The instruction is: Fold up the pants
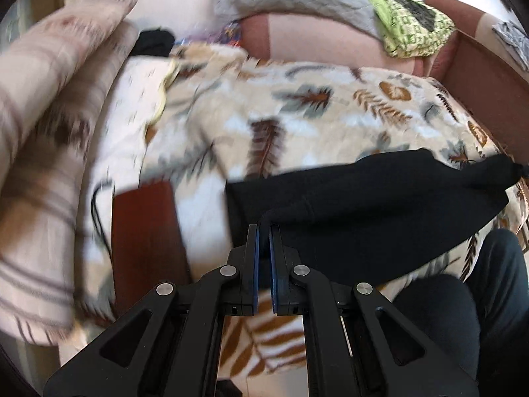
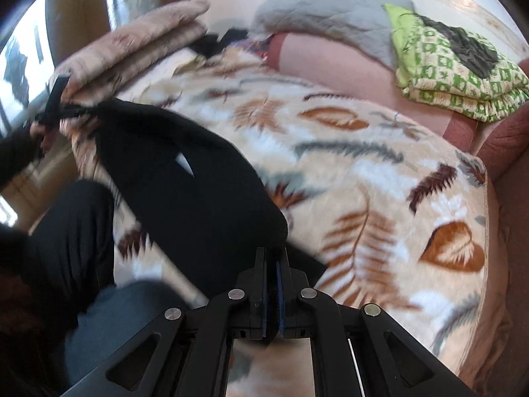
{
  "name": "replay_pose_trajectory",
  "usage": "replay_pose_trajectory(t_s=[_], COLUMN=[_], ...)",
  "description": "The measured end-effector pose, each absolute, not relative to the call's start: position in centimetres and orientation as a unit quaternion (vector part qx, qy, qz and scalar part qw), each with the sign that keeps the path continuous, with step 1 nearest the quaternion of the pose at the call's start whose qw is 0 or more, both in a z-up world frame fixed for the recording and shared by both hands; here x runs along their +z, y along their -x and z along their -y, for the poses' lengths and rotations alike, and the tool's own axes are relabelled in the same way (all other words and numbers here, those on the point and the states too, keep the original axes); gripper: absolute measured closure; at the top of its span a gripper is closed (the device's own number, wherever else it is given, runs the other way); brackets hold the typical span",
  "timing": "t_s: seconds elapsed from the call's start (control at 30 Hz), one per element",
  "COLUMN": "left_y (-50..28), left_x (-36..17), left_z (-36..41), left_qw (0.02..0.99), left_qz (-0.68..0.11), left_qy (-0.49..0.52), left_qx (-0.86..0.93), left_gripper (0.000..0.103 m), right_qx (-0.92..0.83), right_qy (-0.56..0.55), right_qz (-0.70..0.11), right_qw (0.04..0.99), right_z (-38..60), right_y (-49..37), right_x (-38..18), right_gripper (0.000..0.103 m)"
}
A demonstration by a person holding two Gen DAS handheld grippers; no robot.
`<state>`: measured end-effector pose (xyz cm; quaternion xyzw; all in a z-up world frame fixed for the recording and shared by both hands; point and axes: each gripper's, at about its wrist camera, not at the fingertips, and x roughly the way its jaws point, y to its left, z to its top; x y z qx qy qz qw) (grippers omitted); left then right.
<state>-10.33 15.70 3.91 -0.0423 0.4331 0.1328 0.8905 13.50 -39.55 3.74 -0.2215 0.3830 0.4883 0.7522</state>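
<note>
The black pants [image 1: 363, 208] hang stretched between my two grippers above a leaf-patterned blanket [image 1: 297, 115]. My left gripper [image 1: 264, 228] is shut on one end of the pants. My right gripper [image 2: 273, 251] is shut on the other end of the pants [image 2: 185, 178]. In the right wrist view the left gripper [image 2: 53, 106] shows at the far left, pinching the far corner. In the left wrist view the far corner [image 1: 509, 168] is pulled to a point at the right. Both views are motion-blurred.
The blanket [image 2: 363, 165] covers a bed or sofa. A folded striped blanket [image 1: 49, 115] lies at the left. A grey quilted pillow [image 2: 330, 16] and a green patterned folded cloth [image 2: 456, 66] lie at the back. The person's dark-trousered legs [image 2: 76, 231] stand at the near edge.
</note>
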Motion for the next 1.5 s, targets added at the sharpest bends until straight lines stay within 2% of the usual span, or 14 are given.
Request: replay_pose_trajectory(t_s=[0.2, 0.4, 0.5, 0.67, 0.8, 0.87, 1.0, 1.1, 1.17, 1.23, 1.3, 1.4, 1.43, 1.5], left_y=[11.6, 11.8, 12.2, 14.5, 14.8, 13.5, 9.7, 8.6, 9.4, 10.1, 10.2, 10.5, 10.5, 9.8], left_x=[1.5, 0.8, 0.1, 2.4, 5.2, 5.4, 1.9, -1.7, -1.7, -1.5, -1.5, -1.7, -1.7, -1.9], left_z=[-15.1, -15.5, -16.2, -16.8, -14.4, -12.4, -9.9, -10.4, -11.0, -11.4, -11.4, -11.5, -11.4, -11.1], left_qw=[0.884, 0.886, 0.878, 0.879, 0.907, 0.916, 0.900, 0.880, 0.887, 0.886, 0.887, 0.888, 0.888, 0.888], left_qz=[-0.443, -0.437, -0.445, -0.411, -0.370, -0.368, -0.416, -0.450, -0.426, -0.416, -0.411, -0.401, -0.400, -0.403], left_qy=[0.041, 0.048, 0.063, 0.071, 0.082, 0.080, 0.080, 0.103, 0.139, 0.170, 0.181, 0.192, 0.192, 0.187], left_qx=[0.140, 0.147, 0.164, 0.230, 0.182, 0.139, 0.098, 0.109, 0.109, 0.109, 0.110, 0.115, 0.117, 0.121], left_gripper=[0.099, 0.099, 0.095, 0.095, 0.095, 0.087, 0.087, 0.087, 0.087, 0.087, 0.087, 0.087, 0.087, 0.087], right_qx=[0.461, 0.452, 0.446, 0.386, 0.321, 0.307, 0.392, 0.422, 0.363, 0.336, 0.335, 0.338, 0.344, 0.358], right_qy=[0.260, 0.253, 0.257, 0.275, 0.238, 0.187, 0.102, 0.147, 0.178, 0.111, 0.094, 0.082, 0.057, 0.020], right_qz=[-0.409, -0.416, -0.419, -0.443, -0.462, -0.460, -0.433, -0.410, -0.414, -0.434, -0.417, -0.416, -0.433, -0.451], right_qw=[0.743, 0.747, 0.748, 0.761, 0.792, 0.812, 0.805, 0.795, 0.815, 0.828, 0.840, 0.840, 0.831, 0.817], right_z=[40.2, 40.3, 40.3, 41.7, 44.5, 45.7, 44.3, 40.9, 39.1, 39.5, 39.9, 40.4, 41.2, 41.8], right_y=[-11.1, -10.8, -10.6, -11.2, -12.8, -13.1, -11.2, -9.0, -10.0, -12.3, -12.9, -14.1, -14.6, -15.2], right_x=[0.0, -1.0, -1.6, -3.1, -2.9, -1.7, 1.0, 0.5, -1.0, -1.4, -0.7, -0.2, -0.4, -0.8], right_gripper=[0.099, 0.099, 0.099, 0.099, 0.099, 0.099, 0.096, 0.096, 0.096, 0.096, 0.096, 0.082, 0.074, 0.072])
